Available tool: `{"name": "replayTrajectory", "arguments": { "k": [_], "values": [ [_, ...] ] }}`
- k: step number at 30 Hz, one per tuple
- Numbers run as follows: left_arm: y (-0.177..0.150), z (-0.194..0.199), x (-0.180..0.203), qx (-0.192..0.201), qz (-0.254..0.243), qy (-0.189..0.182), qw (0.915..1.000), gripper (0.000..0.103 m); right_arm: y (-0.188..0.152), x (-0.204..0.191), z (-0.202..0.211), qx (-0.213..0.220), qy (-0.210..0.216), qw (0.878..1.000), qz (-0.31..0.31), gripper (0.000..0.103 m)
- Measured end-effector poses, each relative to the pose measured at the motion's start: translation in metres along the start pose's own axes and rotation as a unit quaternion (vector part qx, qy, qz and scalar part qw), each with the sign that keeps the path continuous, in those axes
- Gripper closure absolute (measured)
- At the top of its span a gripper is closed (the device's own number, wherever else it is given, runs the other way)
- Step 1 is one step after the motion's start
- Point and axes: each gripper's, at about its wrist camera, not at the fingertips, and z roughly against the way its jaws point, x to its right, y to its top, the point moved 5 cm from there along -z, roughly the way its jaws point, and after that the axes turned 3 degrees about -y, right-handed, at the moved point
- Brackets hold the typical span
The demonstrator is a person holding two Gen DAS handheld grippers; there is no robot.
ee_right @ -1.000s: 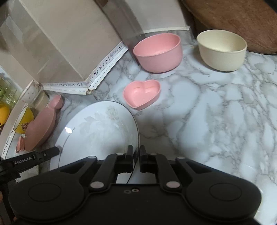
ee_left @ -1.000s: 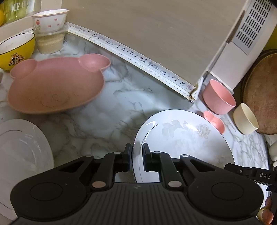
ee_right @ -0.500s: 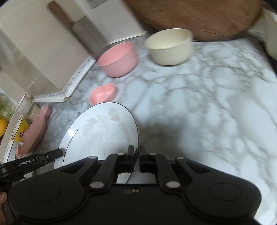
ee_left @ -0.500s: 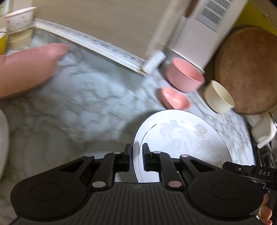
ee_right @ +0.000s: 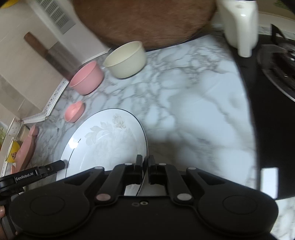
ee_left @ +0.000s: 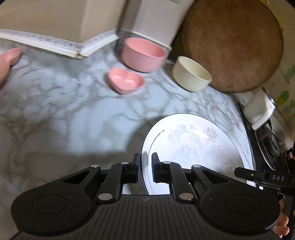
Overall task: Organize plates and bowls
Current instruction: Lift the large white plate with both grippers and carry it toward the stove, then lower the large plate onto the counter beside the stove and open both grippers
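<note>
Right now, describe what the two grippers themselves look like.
Both are matte black plastic. The left gripper has a ribbed housing, round side discs and silver pivot pins. The right gripper has a smooth housing with the same discs and pins. Side-on, they show white lettering: "GenRobot.AI" and "DAS". No cables visible.

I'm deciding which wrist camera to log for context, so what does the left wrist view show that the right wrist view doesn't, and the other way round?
Only the left wrist view shows the left gripper with its fingers either side of the floral plate's rim, and the green-printed box.

Only the right wrist view shows the right gripper closed on the plate's opposite rim, the yellow bowl, the wall vent and the wooden-handled tool.

Both show the floral plate, pink bowl, cream bowl, heart dish, round wooden board and marble counter.
</note>
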Motion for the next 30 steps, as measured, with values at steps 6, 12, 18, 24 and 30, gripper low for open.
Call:
{"name": "replayTrajectory", "arguments": {
  "k": [6,12,18,24,30],
  "values": [
    [-0.009,-0.006,0.037,-0.007,-0.028,-0.016,0.9995,0.091,-0.001,0.035,0.019,0.011,-0.011,1.000,-0.019,0.096],
    [-0.016,-0.012,0.068,-0.014,-0.046,-0.027,0.9985,0.091,-0.002,0.060,0.029,0.014,-0.025,0.999,-0.031,0.096],
    [-0.022,-0.020,0.088,-0.022,-0.062,-0.029,0.9974,0.091,-0.006,0.078,0.034,0.010,-0.033,0.999,-0.042,0.096],
    [-0.030,-0.022,0.097,-0.025,-0.076,-0.023,0.9966,0.091,-0.008,0.084,0.035,0.010,-0.036,0.998,-0.043,0.095],
    [-0.030,-0.023,0.099,-0.025,-0.082,-0.017,0.9961,0.091,-0.006,0.081,0.033,0.007,-0.050,0.998,-0.030,0.095]
  ]
}}
